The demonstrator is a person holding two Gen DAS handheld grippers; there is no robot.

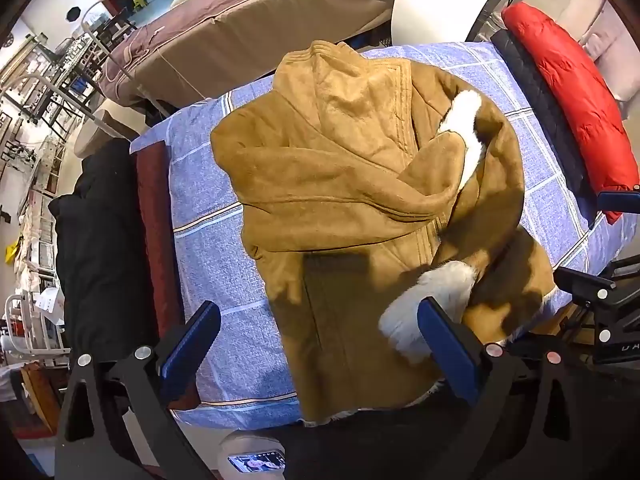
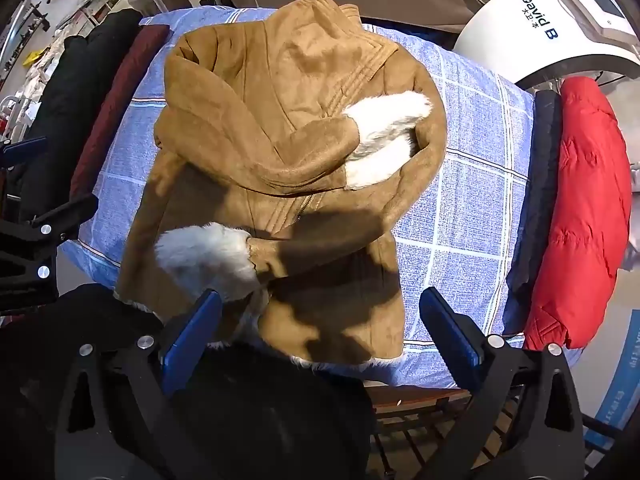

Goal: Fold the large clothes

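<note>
A tan suede coat with white fur cuffs lies on a table under a blue checked cloth. Both sleeves are folded across its front. It also shows in the right wrist view. One fur cuff lies near the hem, the other higher up. My left gripper is open and empty above the coat's hem. My right gripper is open and empty above the hem's near edge, with a fur cuff by its left finger.
A red puffer jacket and a dark garment hang at the table's right side. Black and maroon coats lie along the left side. A white machine stands behind, and a bed beyond it.
</note>
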